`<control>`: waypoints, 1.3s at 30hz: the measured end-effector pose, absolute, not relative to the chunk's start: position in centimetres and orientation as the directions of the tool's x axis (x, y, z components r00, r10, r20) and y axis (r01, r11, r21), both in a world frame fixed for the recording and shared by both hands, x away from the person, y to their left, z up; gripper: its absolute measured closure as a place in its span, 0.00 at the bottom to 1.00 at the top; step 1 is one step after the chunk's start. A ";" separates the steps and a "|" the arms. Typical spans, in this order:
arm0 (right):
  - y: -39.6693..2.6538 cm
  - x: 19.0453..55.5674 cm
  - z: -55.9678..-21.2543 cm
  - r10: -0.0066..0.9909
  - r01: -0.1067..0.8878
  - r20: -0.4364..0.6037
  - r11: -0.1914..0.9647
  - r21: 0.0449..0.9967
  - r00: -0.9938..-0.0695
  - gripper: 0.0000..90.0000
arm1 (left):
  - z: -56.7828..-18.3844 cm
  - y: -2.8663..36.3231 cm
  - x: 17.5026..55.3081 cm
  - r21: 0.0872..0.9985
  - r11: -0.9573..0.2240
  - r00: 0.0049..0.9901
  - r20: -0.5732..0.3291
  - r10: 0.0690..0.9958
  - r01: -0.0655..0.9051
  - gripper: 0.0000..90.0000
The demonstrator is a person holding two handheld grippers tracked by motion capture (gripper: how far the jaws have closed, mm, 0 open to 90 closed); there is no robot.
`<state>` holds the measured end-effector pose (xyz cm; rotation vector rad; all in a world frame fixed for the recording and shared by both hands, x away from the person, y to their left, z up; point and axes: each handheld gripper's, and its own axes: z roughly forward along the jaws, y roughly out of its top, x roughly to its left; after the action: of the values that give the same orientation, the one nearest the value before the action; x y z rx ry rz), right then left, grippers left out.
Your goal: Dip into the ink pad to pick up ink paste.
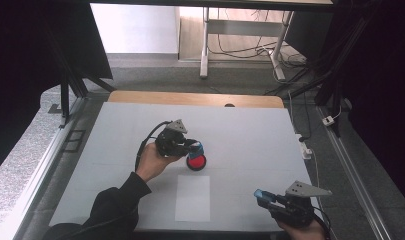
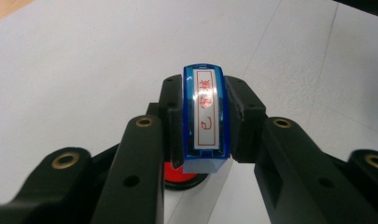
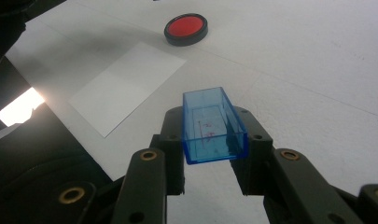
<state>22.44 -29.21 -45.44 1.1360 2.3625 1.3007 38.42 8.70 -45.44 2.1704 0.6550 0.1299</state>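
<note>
1. The left gripper (image 1: 190,146) holds a blue stamp (image 2: 206,119) tight between its two jaws. The stamp is over the red ink pad (image 1: 196,162), near the middle of the table (image 1: 250,135). In the left gripper view the pad shows just under the stamp, but I cannot tell whether they touch.
2. I judge that the stamp is held here to take ink, because its printing face looks down to the pad and its label side looks up to the camera.
3. The right gripper (image 1: 264,198) is closed on the clear blue cap (image 3: 213,126) of the stamp, at the near right part of the table, well apart from the pad. The cap is empty, with its open side up. Probably it is kept aside so that the stamp stays free to work.
4. A white sheet of paper (image 1: 193,198) lies flat between the two grippers, just in front of the pad. It looks like the place for the print.
5. The label on the stamp has red characters inside a red frame. They look like Chinese writing, but the glare hides part, so I cannot read them surely. Faint red marks are inside the cap, not readable.
</note>
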 end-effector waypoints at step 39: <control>-29.0 22.5 -45.5 0.708 0.526 0.165 0.327 0.785 -0.687 0.75 | -49.1 7.0 39.2 0.687 -0.595 0.849 -0.062 0.524 0.417 0.78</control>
<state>22.48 -29.05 -45.48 1.1260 2.3820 1.2880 39.19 6.96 -49.06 2.2893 0.6807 0.1888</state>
